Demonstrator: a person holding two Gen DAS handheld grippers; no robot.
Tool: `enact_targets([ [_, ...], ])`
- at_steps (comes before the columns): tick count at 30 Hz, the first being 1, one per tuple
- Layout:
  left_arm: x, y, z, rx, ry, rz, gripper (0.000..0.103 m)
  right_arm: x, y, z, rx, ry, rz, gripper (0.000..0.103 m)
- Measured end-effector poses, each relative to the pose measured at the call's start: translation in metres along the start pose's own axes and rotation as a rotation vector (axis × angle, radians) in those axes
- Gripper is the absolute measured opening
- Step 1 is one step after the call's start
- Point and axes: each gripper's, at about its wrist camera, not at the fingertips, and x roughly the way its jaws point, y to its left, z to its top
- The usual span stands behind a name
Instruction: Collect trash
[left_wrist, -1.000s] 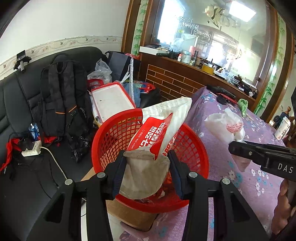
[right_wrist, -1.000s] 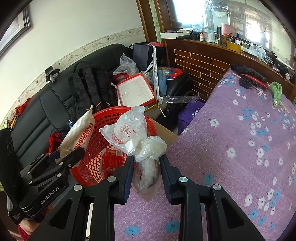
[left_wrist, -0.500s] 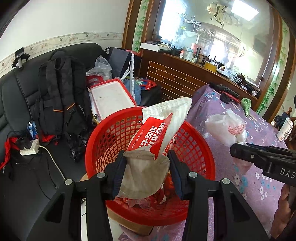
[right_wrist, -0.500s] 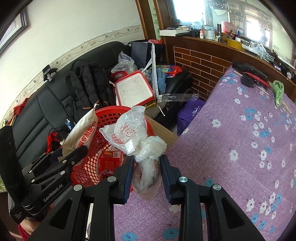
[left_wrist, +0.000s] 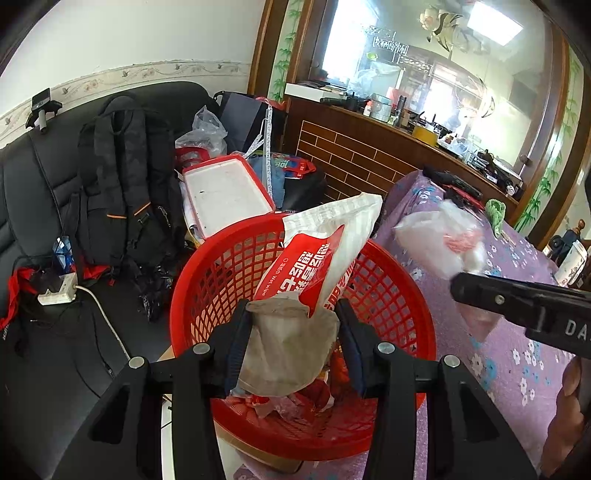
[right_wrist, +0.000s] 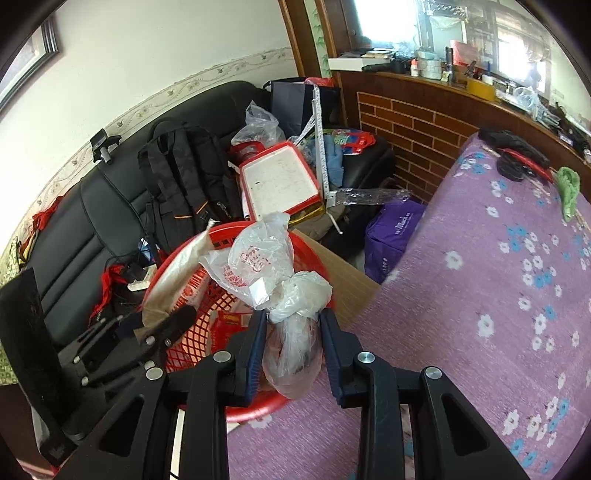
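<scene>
A red mesh basket (left_wrist: 218, 280) holds scraps of trash. My left gripper (left_wrist: 291, 306) is shut on the crumpled beige end of a red and white wet-wipe packet (left_wrist: 321, 254), held just above the basket's inside. My right gripper (right_wrist: 292, 315) hangs over the basket's near rim (right_wrist: 255, 406) beside the purple-clothed table. Its jaws are opening, with a knotted clear plastic bag (right_wrist: 258, 258) loose between them and a gap on the left side. In the left wrist view that plastic bag (left_wrist: 439, 240) looks blurred above the right gripper's finger (left_wrist: 517, 302).
The basket rests on a cardboard box (right_wrist: 343, 284) between a black sofa and the table with a purple flowered cloth (right_wrist: 498, 295). On the sofa lie a black backpack (left_wrist: 122, 177), a red-rimmed white tray (left_wrist: 225, 192) and a power strip (left_wrist: 57, 293). A purple bag (right_wrist: 391, 236) sits below.
My right gripper carried the plastic bag left from above the cloth to over the basket rim, and its jaws have parted slightly. The left gripper kept its hold on the packet.
</scene>
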Motion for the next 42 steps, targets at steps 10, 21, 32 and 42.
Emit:
enact_targets([
  [10,-0.006,0.005,-0.005,-0.027,-0.030,0.021,0.067,-0.002,-0.010,-0.001,0.031,-0.015,0.016,0.063],
  [21,-0.030,-0.005,-0.015,-0.014,-0.135,0.188,0.091,-0.023,-0.037,-0.022,0.062,-0.035,-0.093,0.083],
  [32,-0.054,-0.032,-0.032,0.058,-0.173,0.286,0.096,-0.056,-0.038,-0.066,0.000,-0.050,-0.178,0.088],
  [42,-0.079,-0.069,-0.048,0.121,-0.182,0.281,0.102,-0.121,-0.039,-0.115,-0.047,-0.150,-0.267,0.093],
])
